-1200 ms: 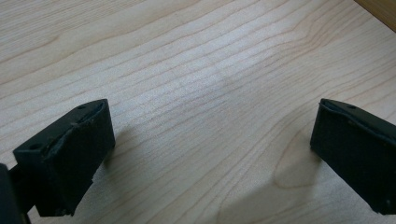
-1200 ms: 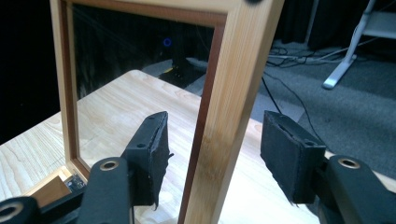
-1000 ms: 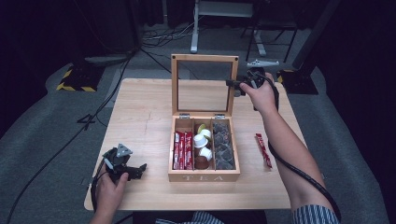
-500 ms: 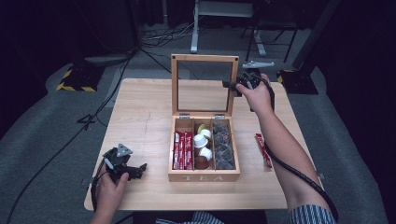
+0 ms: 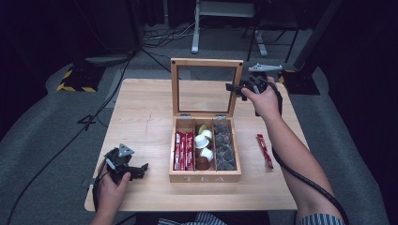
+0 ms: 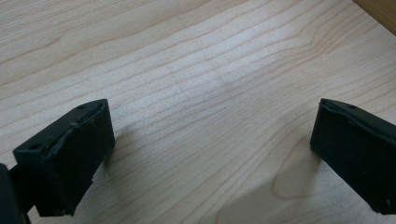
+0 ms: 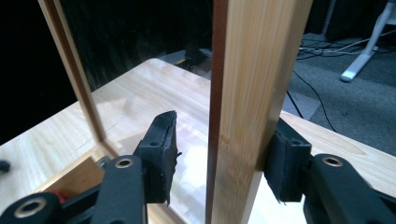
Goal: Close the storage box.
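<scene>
A wooden tea box (image 5: 205,177) sits at the centre of the table (image 5: 145,108) in the high view, its glass-paned lid (image 5: 207,87) raised upright on the rear hinges. The three compartments hold red sachets (image 5: 183,149) on the left, small capsules (image 5: 202,142) in the middle and dark pods (image 5: 224,145) on the right; a further red sachet (image 5: 264,150) lies on the table, right of the box and apart from it.

At the upper right of the lid, the right gripper (image 5: 236,89) straddles the right stile of the frame. Its jaws have just been closing. In the right gripper view (image 7: 219,158) the far pad (image 7: 286,163) lies against the outer face of the wood, while the near pad (image 7: 161,149) stands off the glass with a gap showing: the stile is between the jaws but not yet clamped. Taking the lid high on its free side gives good leverage about the hinges, probably for swinging it shut.

At the lower left of the high view, the left gripper (image 5: 133,169) rests low over bare table, well clear of the box; in the left gripper view (image 6: 210,154) its jaws stand wide apart with nothing between them, evidently waiting.
</scene>
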Demonstrator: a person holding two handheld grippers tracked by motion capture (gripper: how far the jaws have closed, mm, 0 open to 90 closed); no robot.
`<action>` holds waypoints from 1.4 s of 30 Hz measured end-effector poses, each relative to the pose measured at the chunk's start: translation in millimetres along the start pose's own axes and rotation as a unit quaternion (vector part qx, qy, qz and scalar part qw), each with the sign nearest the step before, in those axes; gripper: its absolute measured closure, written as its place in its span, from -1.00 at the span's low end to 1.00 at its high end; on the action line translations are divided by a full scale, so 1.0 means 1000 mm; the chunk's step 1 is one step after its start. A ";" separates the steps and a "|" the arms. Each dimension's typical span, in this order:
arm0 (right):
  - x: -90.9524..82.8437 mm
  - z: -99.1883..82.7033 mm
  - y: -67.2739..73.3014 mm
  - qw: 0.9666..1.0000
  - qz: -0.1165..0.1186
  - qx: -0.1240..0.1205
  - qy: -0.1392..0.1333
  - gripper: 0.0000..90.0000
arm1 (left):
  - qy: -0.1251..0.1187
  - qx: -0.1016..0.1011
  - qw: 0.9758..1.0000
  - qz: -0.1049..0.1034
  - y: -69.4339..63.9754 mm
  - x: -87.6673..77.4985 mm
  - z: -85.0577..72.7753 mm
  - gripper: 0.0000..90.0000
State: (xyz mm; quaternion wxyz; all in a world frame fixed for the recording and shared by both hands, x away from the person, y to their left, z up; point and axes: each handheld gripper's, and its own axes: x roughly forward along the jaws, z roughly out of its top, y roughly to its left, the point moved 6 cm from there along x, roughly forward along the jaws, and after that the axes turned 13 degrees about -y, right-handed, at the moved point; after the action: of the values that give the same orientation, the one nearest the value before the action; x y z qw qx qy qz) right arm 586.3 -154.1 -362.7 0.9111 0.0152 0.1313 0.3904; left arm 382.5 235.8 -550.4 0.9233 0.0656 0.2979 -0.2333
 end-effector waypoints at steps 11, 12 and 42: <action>-0.030 0.003 0.025 0.999 0.019 -0.034 0.002 0.16 | 0.000 -0.003 1.000 0.003 -0.001 0.002 0.001 -1.00; -0.032 0.004 0.027 0.999 0.021 -0.035 0.001 0.14 | 0.000 -0.004 1.000 0.003 -0.002 0.002 0.002 -1.00; -0.091 0.009 0.077 0.994 0.032 -0.095 0.036 0.17 | -0.001 -0.007 1.000 0.003 -0.003 0.003 0.002 -1.00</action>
State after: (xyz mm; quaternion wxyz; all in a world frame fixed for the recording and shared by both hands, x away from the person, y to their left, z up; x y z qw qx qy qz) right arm 474.5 -165.1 -323.9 0.8900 -0.0816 0.1257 0.4307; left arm 384.3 231.7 -550.6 0.9245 0.0600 0.2987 -0.2290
